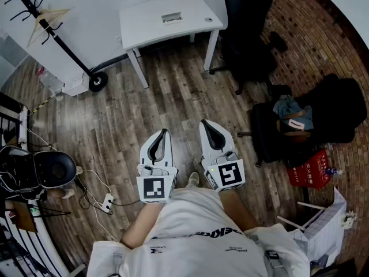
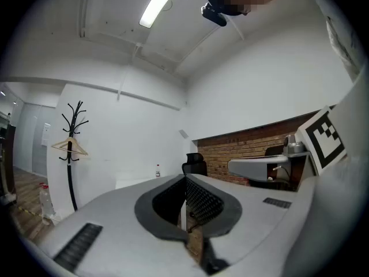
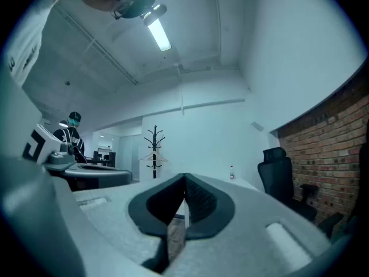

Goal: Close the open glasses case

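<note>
Left gripper (image 1: pixel 165 133) and right gripper (image 1: pixel 205 123) hold jaws together, empty, mid-frame; closing is not begun. Next likely means reaching the small object (image 1: pixel 172 18) on the upper-centre table (image 1: pixel 144 25).

Left tongs (image 1: pixel 164 134) and right tongs (image 1: pixel 207 126): each has a light grey, wedge-shaped shell. A black, teardrop-shaped recess at the front holds pads with a fine ribbed texture (image 2: pixel 202 201). A white marker cube (image 1: pixel 155 189) with a black square pattern sits at the rear of each shell. Just behind the cubes, the person wears a white shirt (image 1: pixel 196 241) with small dark lettering across it. The shirt's sleeves stop short of the wrists.
</note>
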A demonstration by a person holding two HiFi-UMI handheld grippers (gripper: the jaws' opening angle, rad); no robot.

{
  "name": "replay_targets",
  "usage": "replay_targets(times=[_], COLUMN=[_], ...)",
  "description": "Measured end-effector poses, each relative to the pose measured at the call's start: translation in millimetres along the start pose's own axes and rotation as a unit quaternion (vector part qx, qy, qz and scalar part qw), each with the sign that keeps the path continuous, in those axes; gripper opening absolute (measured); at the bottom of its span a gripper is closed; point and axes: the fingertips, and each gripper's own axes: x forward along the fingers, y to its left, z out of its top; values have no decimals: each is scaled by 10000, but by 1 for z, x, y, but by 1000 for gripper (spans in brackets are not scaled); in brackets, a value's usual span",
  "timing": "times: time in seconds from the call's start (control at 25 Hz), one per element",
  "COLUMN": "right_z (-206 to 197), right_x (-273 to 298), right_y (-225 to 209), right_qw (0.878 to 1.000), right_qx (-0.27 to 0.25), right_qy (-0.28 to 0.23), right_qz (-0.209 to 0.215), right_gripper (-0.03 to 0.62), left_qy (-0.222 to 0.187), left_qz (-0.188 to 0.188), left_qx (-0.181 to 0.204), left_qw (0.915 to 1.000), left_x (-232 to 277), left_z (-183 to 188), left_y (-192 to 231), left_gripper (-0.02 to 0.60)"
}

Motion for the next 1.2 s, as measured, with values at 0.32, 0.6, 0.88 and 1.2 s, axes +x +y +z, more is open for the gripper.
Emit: replay_targets(times=[0.32, 0.6, 0.88, 1.2], right_z=[-13, -22, -39, -40], right_x=[-13, 6, 53, 166], right_y=[-25, -32, -59, -95], right_qw=[9999, 9998, 9996, 9994], right_qx=[-50, -51, -114, -139], right_qy=[42, 89, 252, 268], right_qz=[136, 144, 35, -148], right_gripper=[0, -3, -3, -3], left_qy=[319, 409, 507, 383], left_qz=[165, 218, 123, 99], left_qx=[16, 12, -171, -226], left_qw=[9994, 9989, 9985, 9990], left_x=[6, 23, 77, 177], left_z=[-29, -51, -65, -54], left_y=[-26, -19, 2, 73], left_gripper=[-3, -3, -3, -3])
